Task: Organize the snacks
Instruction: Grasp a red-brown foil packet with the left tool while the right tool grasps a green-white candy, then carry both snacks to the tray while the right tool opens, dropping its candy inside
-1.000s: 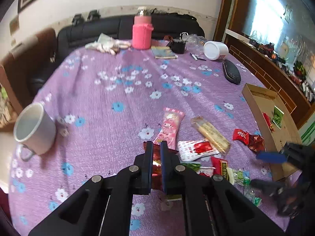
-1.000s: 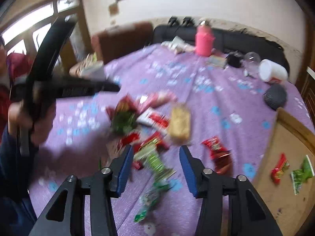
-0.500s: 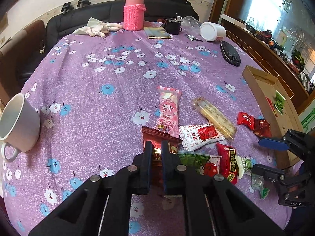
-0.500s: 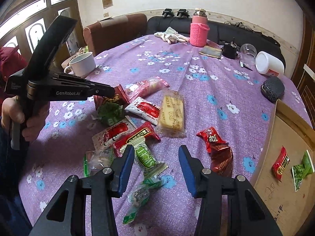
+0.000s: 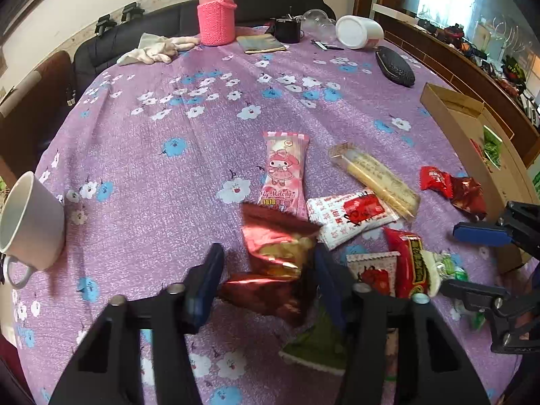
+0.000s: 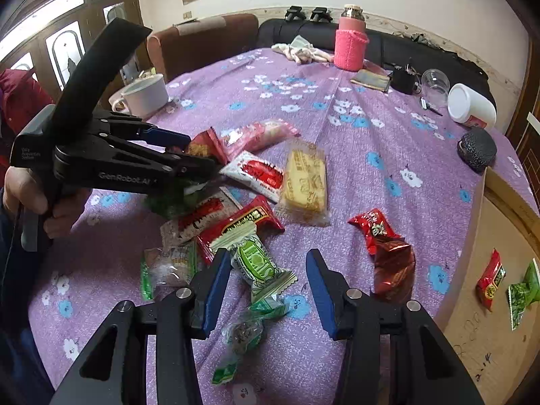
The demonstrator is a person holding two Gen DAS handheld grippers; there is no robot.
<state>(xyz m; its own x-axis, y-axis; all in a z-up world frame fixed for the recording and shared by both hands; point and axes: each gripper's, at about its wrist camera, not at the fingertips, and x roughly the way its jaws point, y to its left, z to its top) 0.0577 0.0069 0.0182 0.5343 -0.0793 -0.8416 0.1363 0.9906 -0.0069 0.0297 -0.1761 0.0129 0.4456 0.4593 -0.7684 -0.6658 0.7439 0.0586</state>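
One crinkled red-and-gold foil snack packet (image 5: pixel 275 253) lies between the blue-padded fingers of the left gripper (image 5: pixel 266 280), whose jaws are opening — the pads stand off its sides and do not press it. It rests on the purple flowered tablecloth (image 5: pixel 152 175), at the near end of a loose heap of snacks: a pink cartoon-printed wrapper (image 5: pixel 285 168) just behind it, a white-and-red sachet (image 5: pixel 351 214) beside that, a clear-wrapped yellow biscuit pack (image 5: pixel 378 179) further right. The right gripper (image 6: pixel 266 290) hovers with its jaws spread over a green-and-white sweet wrapper (image 6: pixel 258 265), not touching it. At the table's right edge sits a shallow cardboard tray (image 6: pixel 489 337) — inside it a small red packet (image 6: pixel 491 278) and a green packet (image 6: pixel 523 292), side by side. A white ceramic mug (image 5: pixel 32 222) stands well apart on the left.
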